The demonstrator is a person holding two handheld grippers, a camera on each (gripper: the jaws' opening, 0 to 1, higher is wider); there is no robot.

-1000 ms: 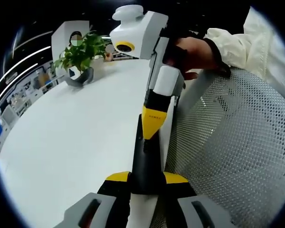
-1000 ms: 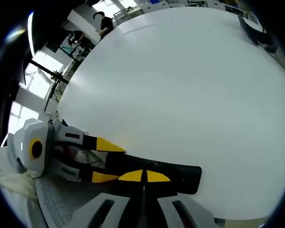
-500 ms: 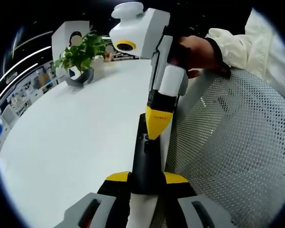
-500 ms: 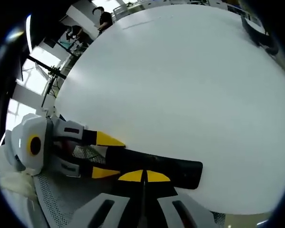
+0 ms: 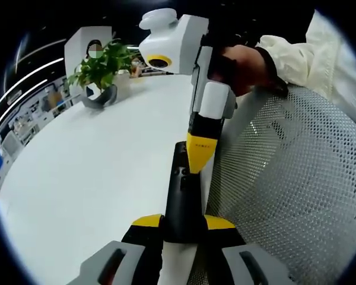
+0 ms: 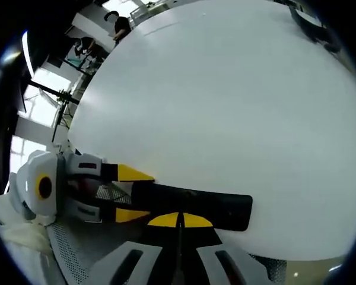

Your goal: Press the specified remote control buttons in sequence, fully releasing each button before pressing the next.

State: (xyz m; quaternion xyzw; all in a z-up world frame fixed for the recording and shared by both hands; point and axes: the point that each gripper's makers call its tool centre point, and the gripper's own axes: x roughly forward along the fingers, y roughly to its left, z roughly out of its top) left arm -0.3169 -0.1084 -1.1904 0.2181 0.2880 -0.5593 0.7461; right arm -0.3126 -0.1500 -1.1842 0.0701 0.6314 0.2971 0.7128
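A black remote control (image 5: 181, 199) lies lengthwise between the yellow-tipped jaws of my left gripper (image 5: 183, 221), which is shut on its near end. My right gripper (image 5: 199, 157) comes down from above, its yellow tips closed together and resting on the remote's upper part near the small buttons. In the right gripper view the remote (image 6: 207, 208) crosses just ahead of my shut right gripper (image 6: 179, 219). There, the left gripper (image 6: 133, 194) clamps the remote's left end.
A white table (image 5: 95, 160) spreads out to the left, with a potted plant (image 5: 101, 71) at its far side. A white mesh chair back (image 5: 291, 184) stands to the right. A hand (image 5: 243, 62) in a pale sleeve holds the right gripper. People stand far off (image 6: 120, 24).
The right gripper's tip has shifted slightly to the right along the remote's upper part. The left gripper keeps its hold on the remote.
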